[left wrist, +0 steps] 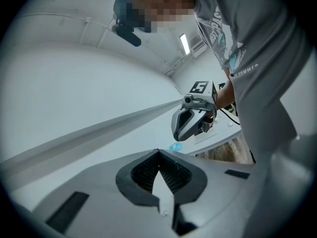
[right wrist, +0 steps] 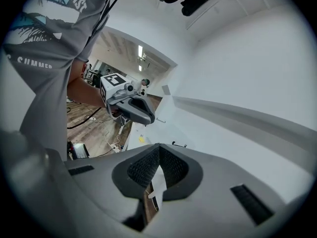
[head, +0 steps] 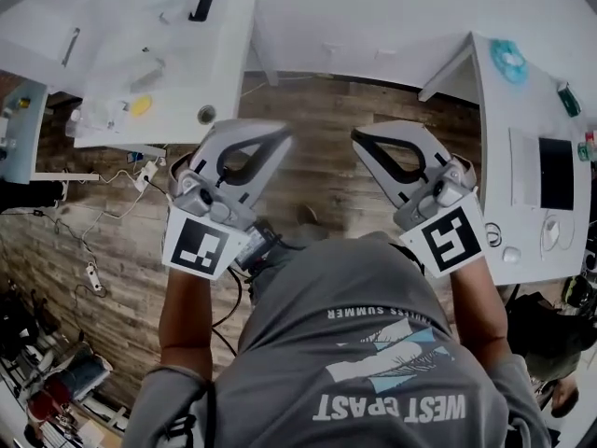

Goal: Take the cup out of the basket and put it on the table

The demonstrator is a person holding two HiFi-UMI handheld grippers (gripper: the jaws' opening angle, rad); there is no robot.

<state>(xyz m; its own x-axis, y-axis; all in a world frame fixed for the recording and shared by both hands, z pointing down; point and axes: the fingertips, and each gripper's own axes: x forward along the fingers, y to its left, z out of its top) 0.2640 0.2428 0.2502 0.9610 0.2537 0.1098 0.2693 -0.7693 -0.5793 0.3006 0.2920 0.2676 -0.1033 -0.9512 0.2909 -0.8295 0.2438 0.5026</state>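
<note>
Left gripper (head: 283, 133), right gripper (head: 359, 137) closed, empty; desk (head: 524, 110) cropped.

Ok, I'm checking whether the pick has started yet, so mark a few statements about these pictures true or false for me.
1. The left tool and the right tool both have their jaws together with nothing between them. True.
2. The left tool grips a cup. False: it is empty, and no cup is in view.
3. Both tools are over the brown wooden plank floor, between the white left table and the white right table. True.
4. A basket sits on the floor below the tools. False: no basket shows in any view.
</note>
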